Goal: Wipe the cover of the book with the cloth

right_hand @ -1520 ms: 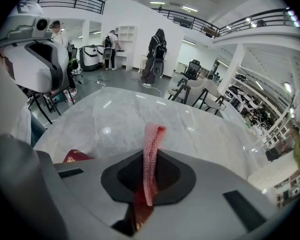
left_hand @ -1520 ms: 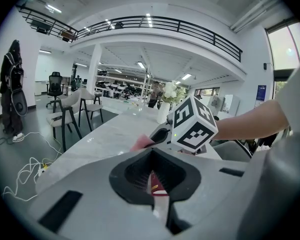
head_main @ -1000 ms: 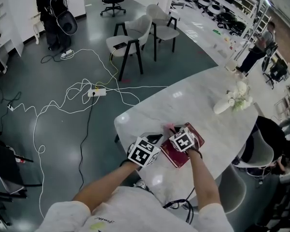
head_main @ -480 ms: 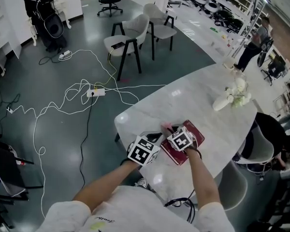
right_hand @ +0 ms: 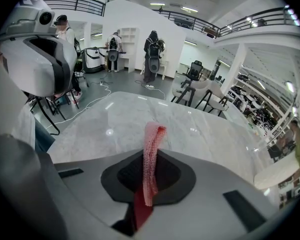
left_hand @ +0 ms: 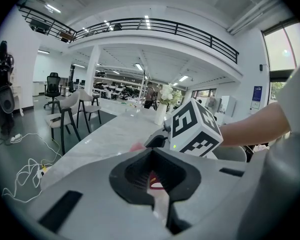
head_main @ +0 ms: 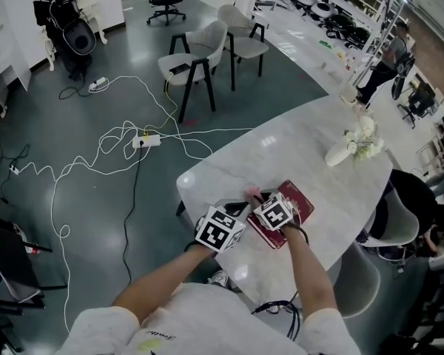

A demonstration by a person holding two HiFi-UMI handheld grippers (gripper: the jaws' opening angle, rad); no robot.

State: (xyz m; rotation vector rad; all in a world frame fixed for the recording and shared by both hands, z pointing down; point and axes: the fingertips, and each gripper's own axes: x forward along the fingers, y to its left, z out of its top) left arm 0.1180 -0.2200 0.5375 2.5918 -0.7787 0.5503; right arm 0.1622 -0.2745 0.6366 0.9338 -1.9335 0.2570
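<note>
The right gripper [right_hand: 146, 184] clamped the cloth [right_hand: 151, 154] for wiping. The left gripper [left_hand: 157, 184], jaws closed, seemingly pinched the book [head_main: 296, 198], steadying it near the desk's [head_main: 281, 146] front edge.

My two grippers crowd each other at the near edge of the table [head_main: 281, 150]. The right gripper [head_main: 255, 198] sits just ahead of the left gripper [head_main: 240, 214], which is closed on the book [head_main: 300, 197], and blocks its way forward. Beyond the book the marble lies bare up to the vase [head_main: 339, 155], well apart at the far right.
</note>
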